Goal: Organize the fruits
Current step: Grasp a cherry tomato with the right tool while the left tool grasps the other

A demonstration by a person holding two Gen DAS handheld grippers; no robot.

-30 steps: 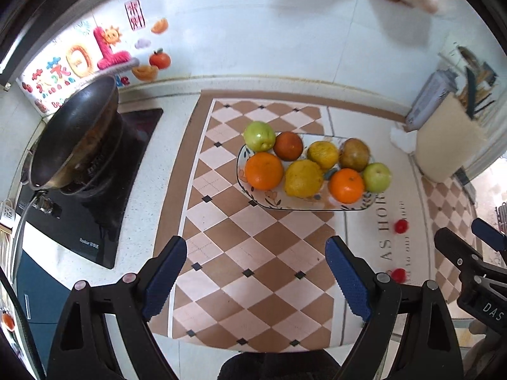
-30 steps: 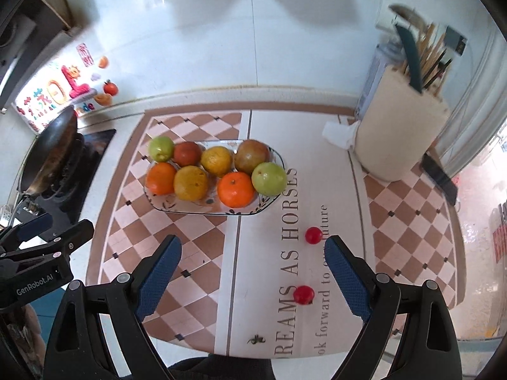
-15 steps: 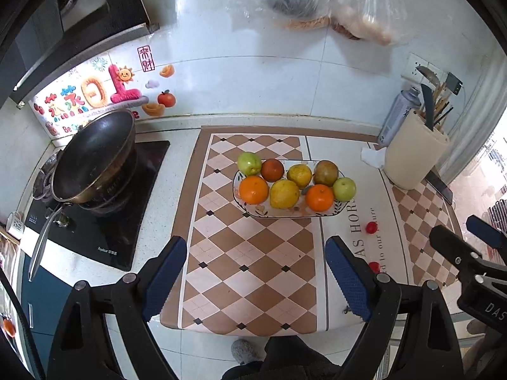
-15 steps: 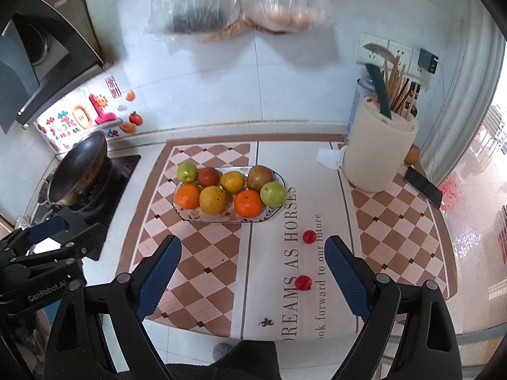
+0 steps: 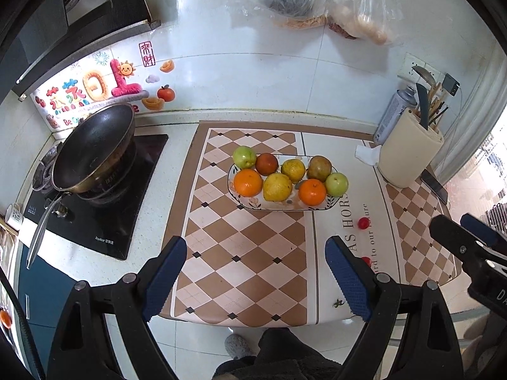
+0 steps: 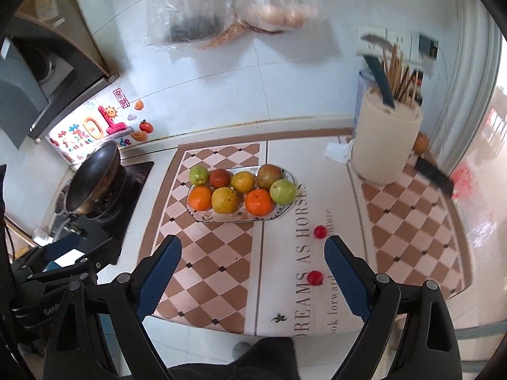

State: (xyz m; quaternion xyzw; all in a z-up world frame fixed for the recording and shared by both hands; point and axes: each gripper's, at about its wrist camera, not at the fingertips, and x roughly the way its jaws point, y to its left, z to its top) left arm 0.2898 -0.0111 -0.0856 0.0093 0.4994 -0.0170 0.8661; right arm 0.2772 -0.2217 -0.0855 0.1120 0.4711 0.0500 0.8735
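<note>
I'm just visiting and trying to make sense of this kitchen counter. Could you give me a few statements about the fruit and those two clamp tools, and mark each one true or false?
1. The plate holds eight fruits. True.
2. Two small red fruits lie on the mat, off the plate. True.
3. The right gripper is clamped on an orange. False: its jaws stand wide open and hold nothing.
4. The pan sits to the right of the plate. False: it is on the stove at the left.
5. The left gripper is open and empty. True.
6. The utensil holder lies tipped over. False: it stands upright.
</note>
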